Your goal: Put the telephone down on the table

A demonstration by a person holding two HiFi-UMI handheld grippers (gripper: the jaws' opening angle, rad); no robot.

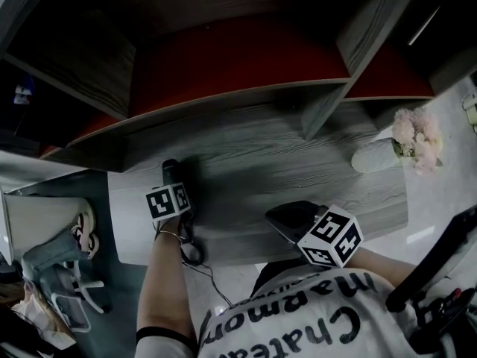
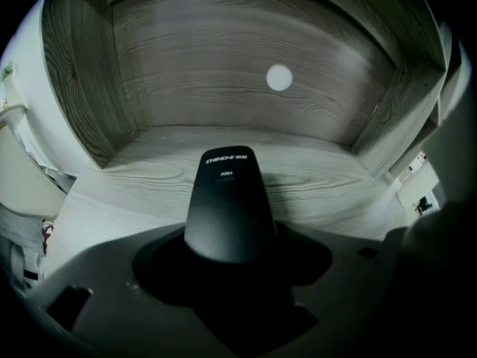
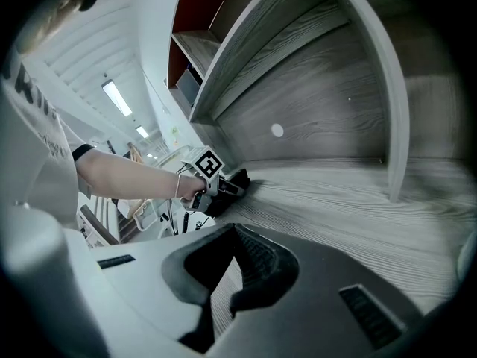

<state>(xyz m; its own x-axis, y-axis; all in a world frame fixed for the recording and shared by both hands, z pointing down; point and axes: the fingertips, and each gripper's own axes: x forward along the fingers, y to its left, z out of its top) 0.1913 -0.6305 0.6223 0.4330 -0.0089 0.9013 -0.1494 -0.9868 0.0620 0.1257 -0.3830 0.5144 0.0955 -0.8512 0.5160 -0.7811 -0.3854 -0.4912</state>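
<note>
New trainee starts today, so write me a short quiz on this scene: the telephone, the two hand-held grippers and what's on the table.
1. Which hand-held gripper grips the telephone?
2. True or false: a laptop stands on the table.
3. Pick one. In the head view, the flowers are at the table's: A right end, B left end, C middle.

Key
1. The left hand-held gripper, closed on the black handset.
2. False: no laptop is there.
3. A.
</note>
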